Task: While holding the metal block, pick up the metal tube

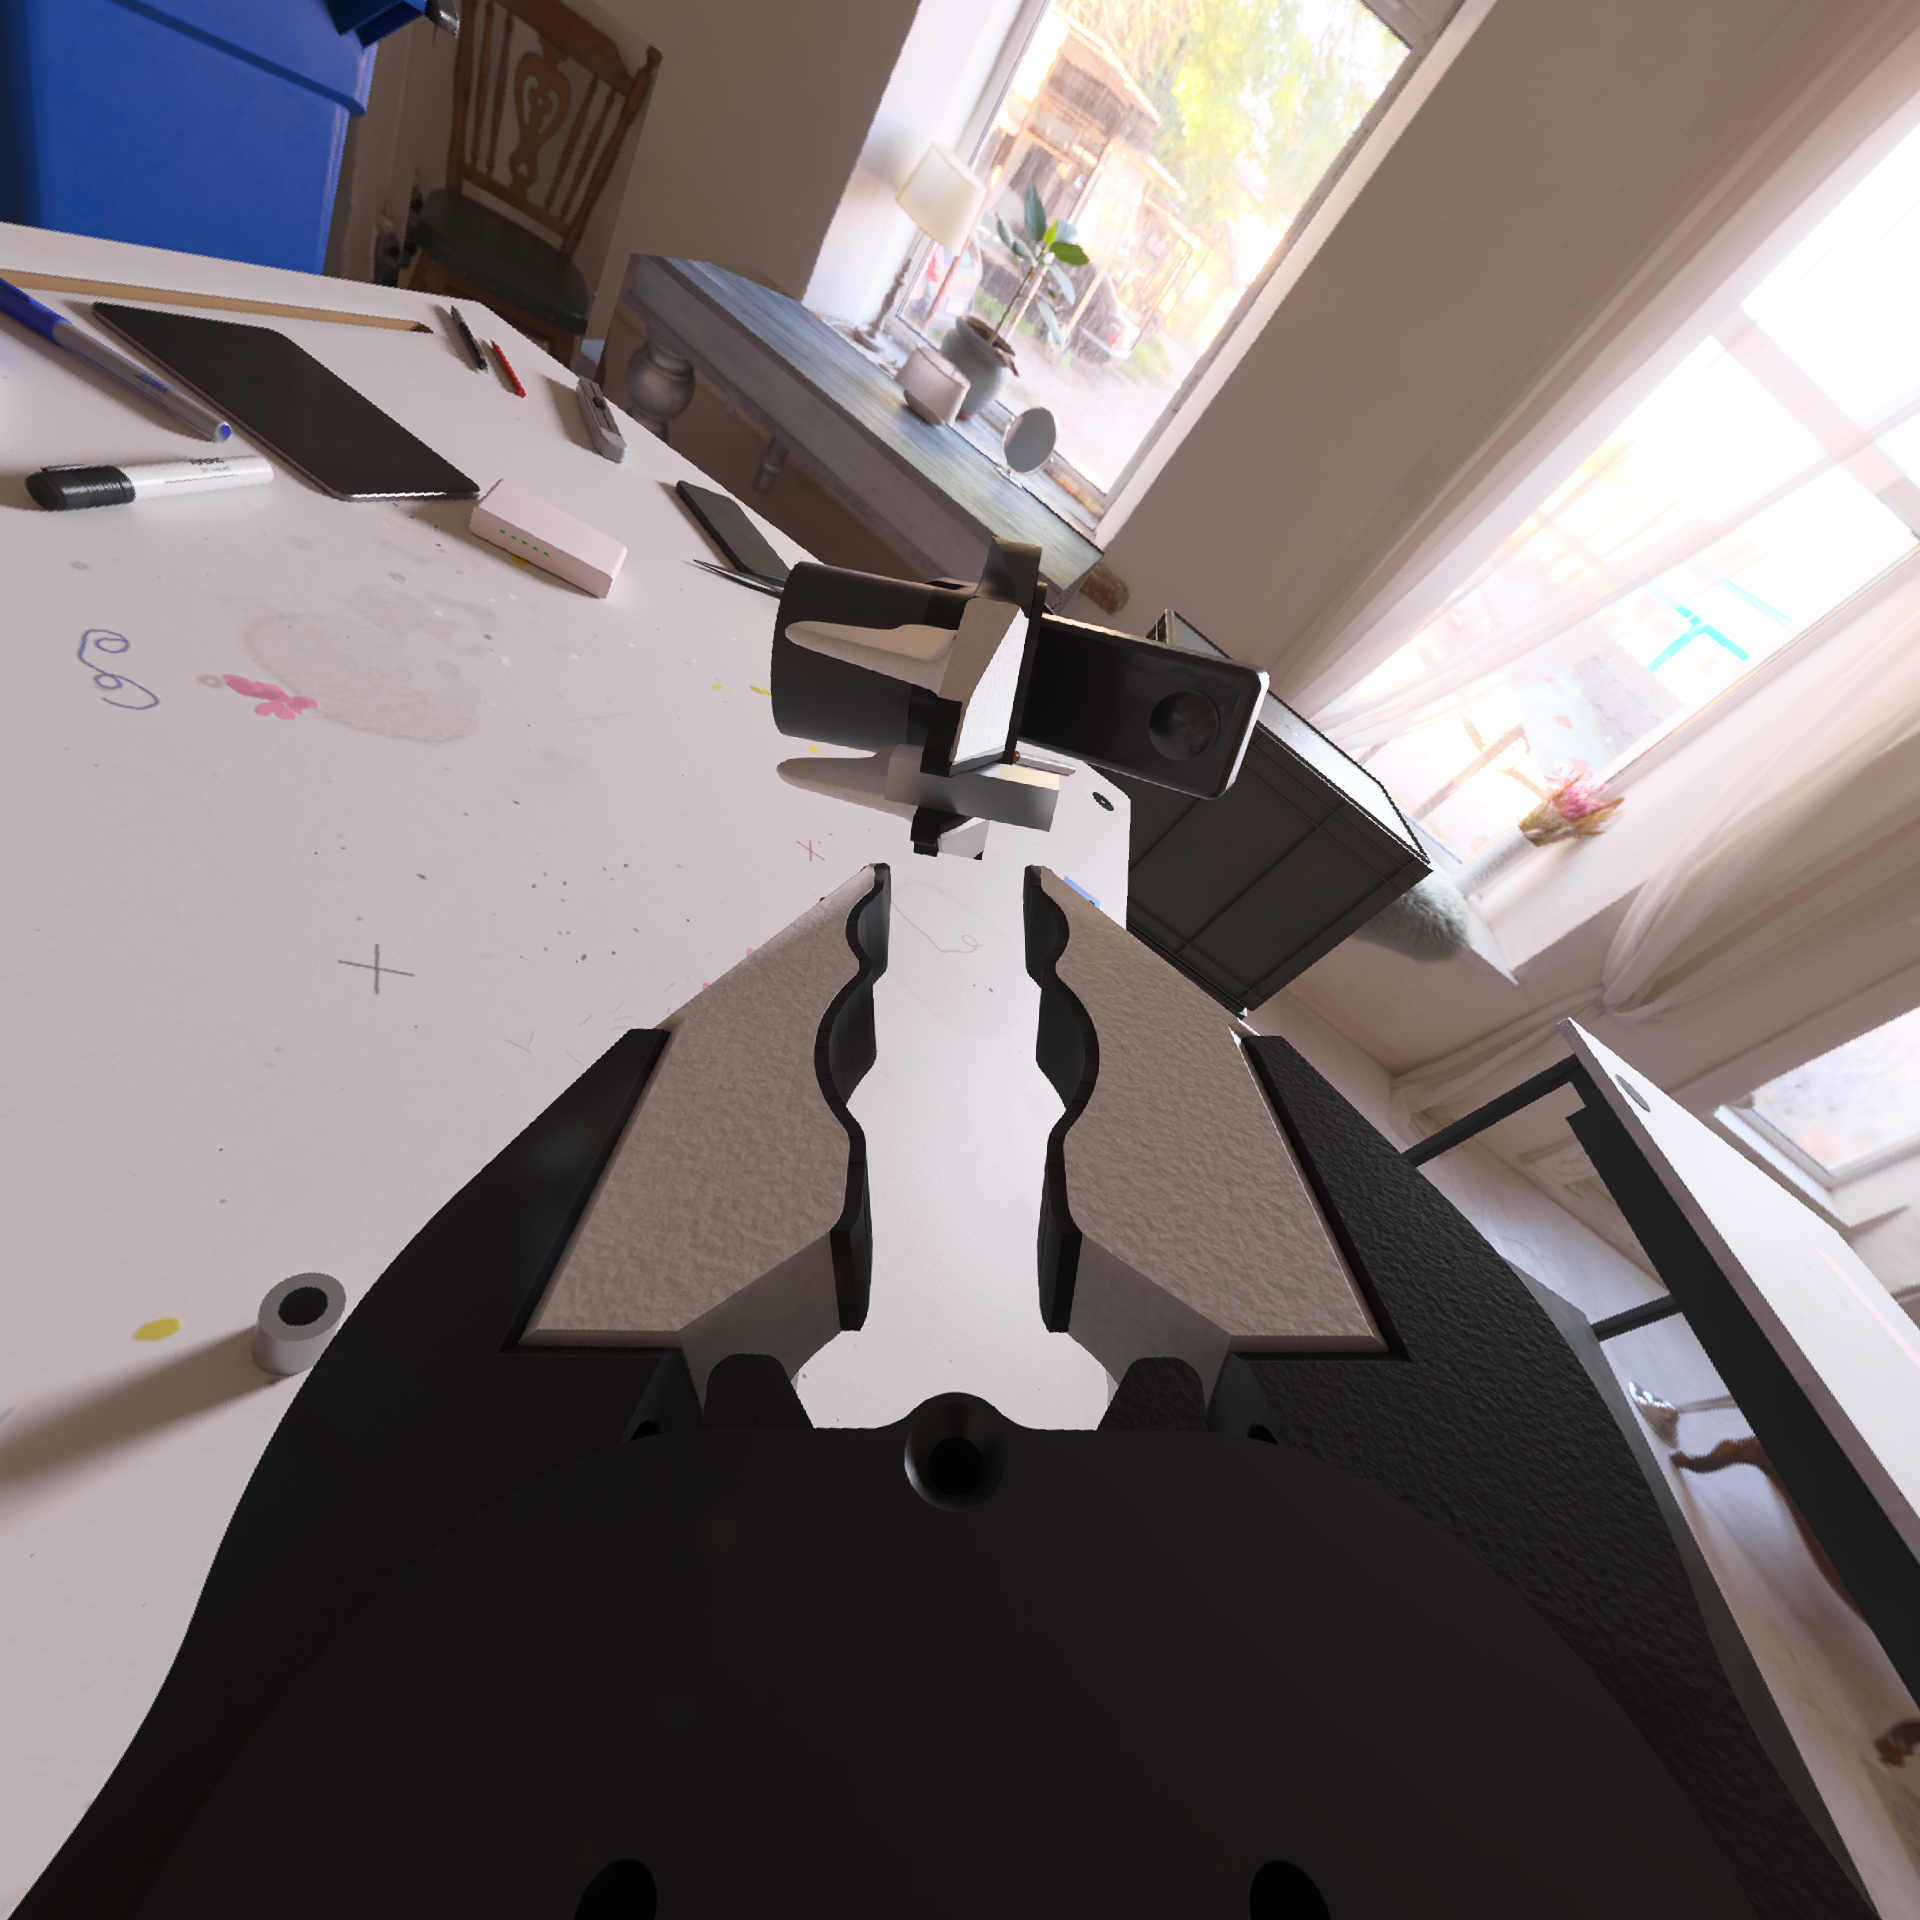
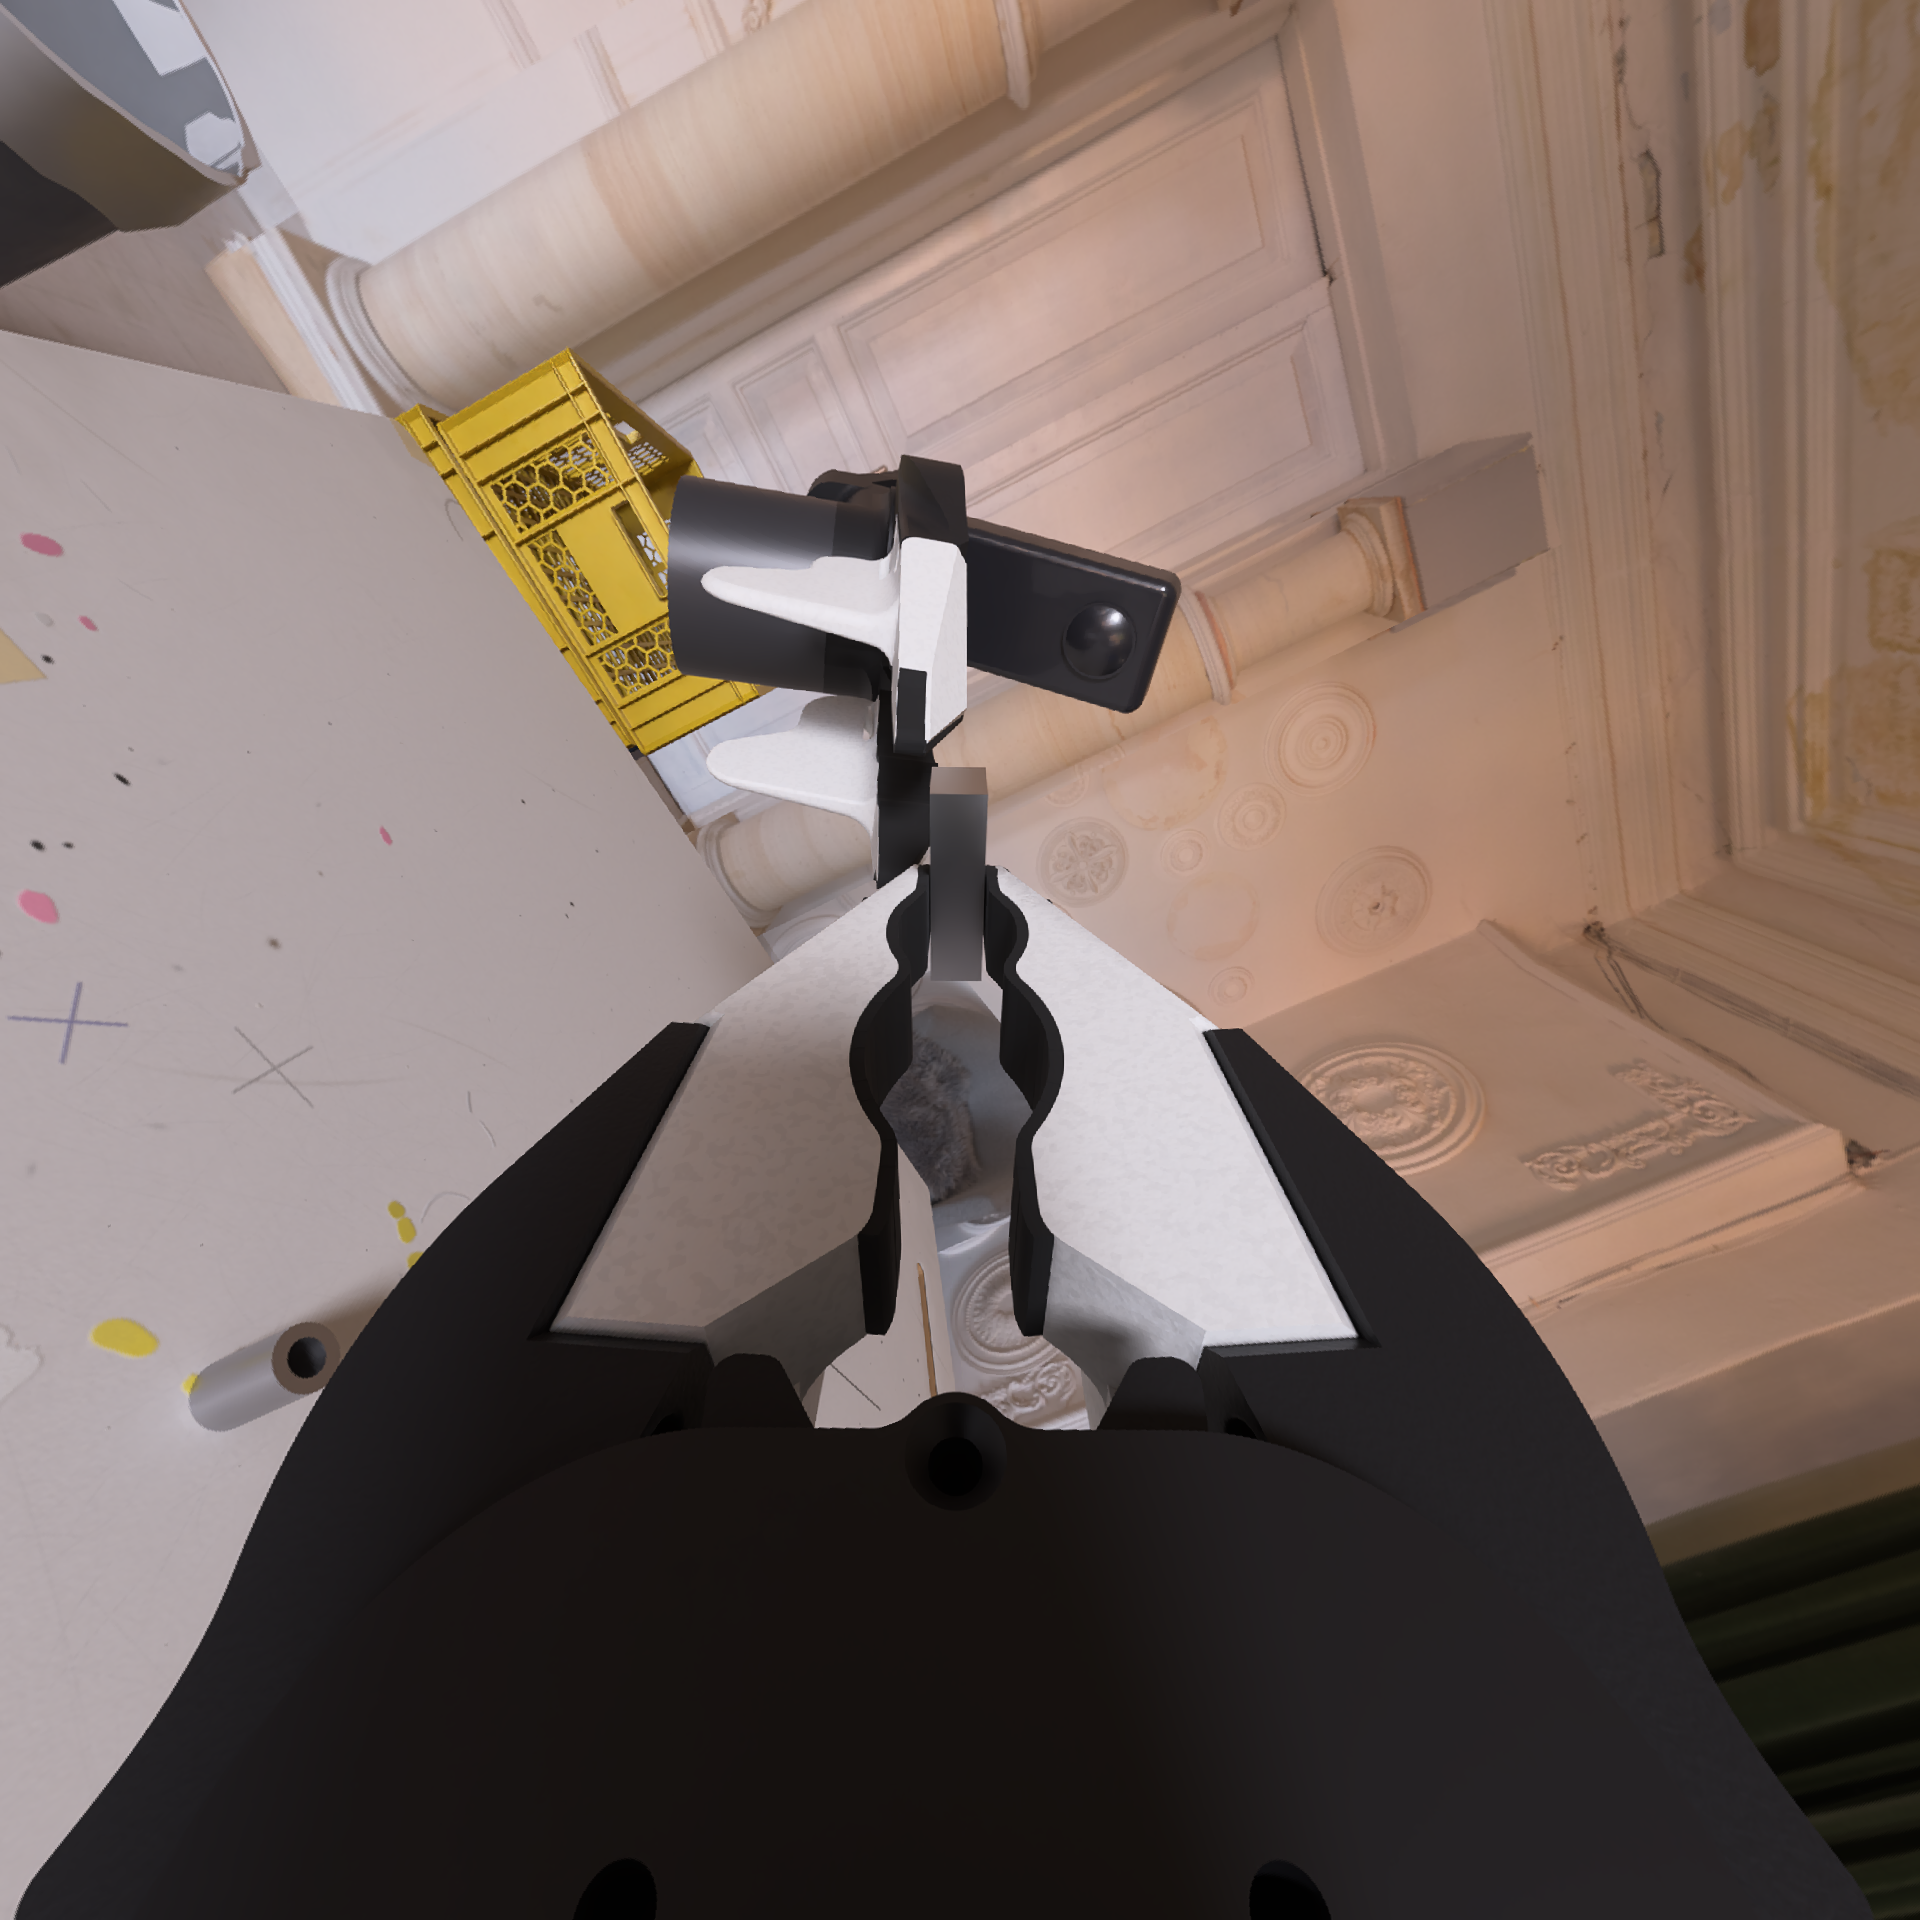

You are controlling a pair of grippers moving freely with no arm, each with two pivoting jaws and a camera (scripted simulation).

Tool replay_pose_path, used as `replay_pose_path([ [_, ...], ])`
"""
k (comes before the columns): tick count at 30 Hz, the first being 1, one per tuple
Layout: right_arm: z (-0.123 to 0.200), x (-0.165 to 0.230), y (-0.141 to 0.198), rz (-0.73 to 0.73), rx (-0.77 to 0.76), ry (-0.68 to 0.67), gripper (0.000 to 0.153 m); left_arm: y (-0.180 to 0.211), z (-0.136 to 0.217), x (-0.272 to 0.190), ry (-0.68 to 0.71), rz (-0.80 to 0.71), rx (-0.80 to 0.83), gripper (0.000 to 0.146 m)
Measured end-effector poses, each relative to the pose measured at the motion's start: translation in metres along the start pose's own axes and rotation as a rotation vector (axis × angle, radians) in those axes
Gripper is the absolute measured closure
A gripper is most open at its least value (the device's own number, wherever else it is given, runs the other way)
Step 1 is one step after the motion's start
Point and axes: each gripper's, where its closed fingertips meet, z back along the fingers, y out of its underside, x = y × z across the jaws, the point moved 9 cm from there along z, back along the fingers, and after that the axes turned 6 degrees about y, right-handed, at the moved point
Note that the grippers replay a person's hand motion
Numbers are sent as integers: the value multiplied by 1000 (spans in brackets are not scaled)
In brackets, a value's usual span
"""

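The left claw (image 1: 956,883) hangs above the white counter (image 1: 312,831) with its jaws apart and nothing between them; only bare counter shows in the gap. Down to its left, close beside its black body, the metal tube (image 1: 299,1322) lies on the counter, short and grey, its open bore turned toward the camera. A yellow paint spot (image 1: 156,1328) sits just left of the tube.

Straight ahead of the left claw's tips, close to them, floats the right claw (image 1: 951,831), seen side-on, pinching a grey piece at its tips. In its own view the right claw (image 2: 954,883) is clamped on the metal block (image 2: 958,873), a narrow grey bar that stands up past the fingertips, held in the air. The left claw (image 2: 896,831) shows just beyond that block, side-on. The metal tube (image 2: 260,1377) again lies low to the left on the counter (image 2: 312,831), well apart from the block.

Farther out from the left claw, up to the left, lie a white box (image 1: 548,537), a dark tablet (image 1: 281,400) and a black-capped marker (image 1: 145,481). Beyond the right claw, a yellow crate (image 2: 582,540) stands past the counter's edge.
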Motion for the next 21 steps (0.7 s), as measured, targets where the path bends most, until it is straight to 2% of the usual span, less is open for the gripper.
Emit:
replay_pose_path([
  [11, 2, -5, -3, 17, 43, 24, 144, -4, 1, 3, 11, -16, -35, 121],
  [14, 13, -19, -3, 32, 89, 73, 144, -2, 6, 5, -115, -126, -69, 119],
  [16, 26, -34, -4, 27, 107, 126, 144, 10, 11, 10, -253, -202, -34, 113],
  [18, 39, -48, -6, 25, 120, 178, 144, 29, 11, 22, -404, -238, 49, 107],
  [21, 55, -61, -9, 21, 120, 222, 144, 66, 4, 51, -566, -204, 229, 101],
])
